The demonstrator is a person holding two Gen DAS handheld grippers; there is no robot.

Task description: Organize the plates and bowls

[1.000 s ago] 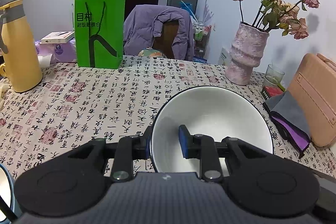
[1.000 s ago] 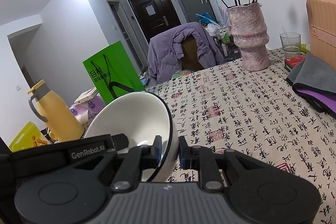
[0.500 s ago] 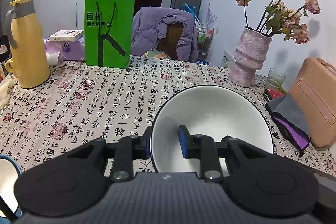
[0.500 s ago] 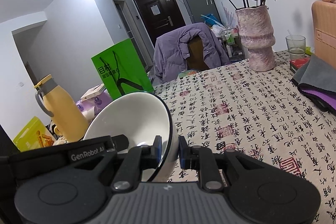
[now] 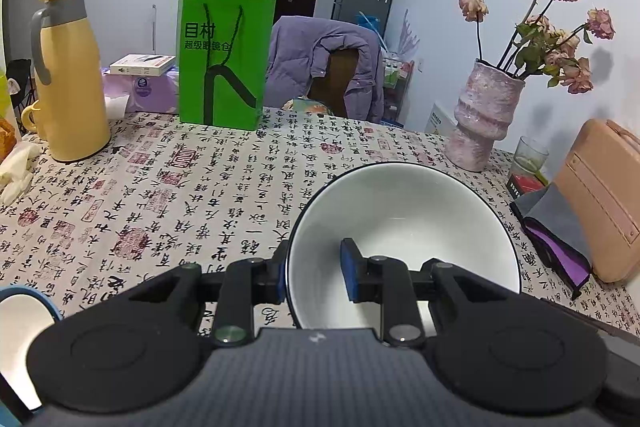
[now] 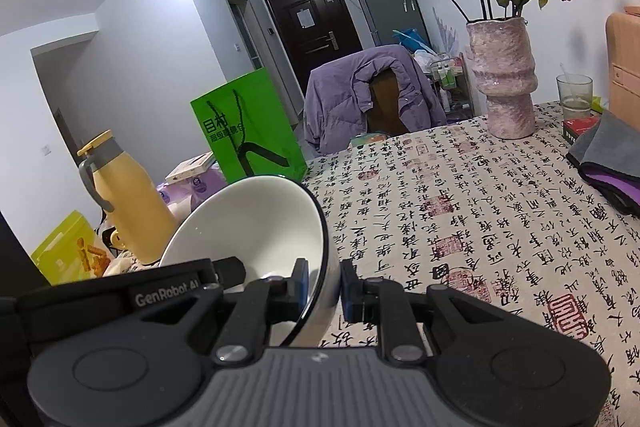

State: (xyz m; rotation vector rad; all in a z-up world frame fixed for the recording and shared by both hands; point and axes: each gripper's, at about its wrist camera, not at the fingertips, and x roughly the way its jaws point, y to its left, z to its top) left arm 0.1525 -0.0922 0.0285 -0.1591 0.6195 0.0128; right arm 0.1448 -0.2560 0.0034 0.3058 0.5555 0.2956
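The left gripper's fingers clamp the rim of a white bowl, one pad inside, one outside; the right gripper pinches a second white bowl the same way. "GenRobot.AI" is printed on the housing left of the right fingers. Beyond the fingertips spreads a calligraphy-printed tablecloth. Farther off stand a green bag reading "目村", a yellow flask and a pink vase.
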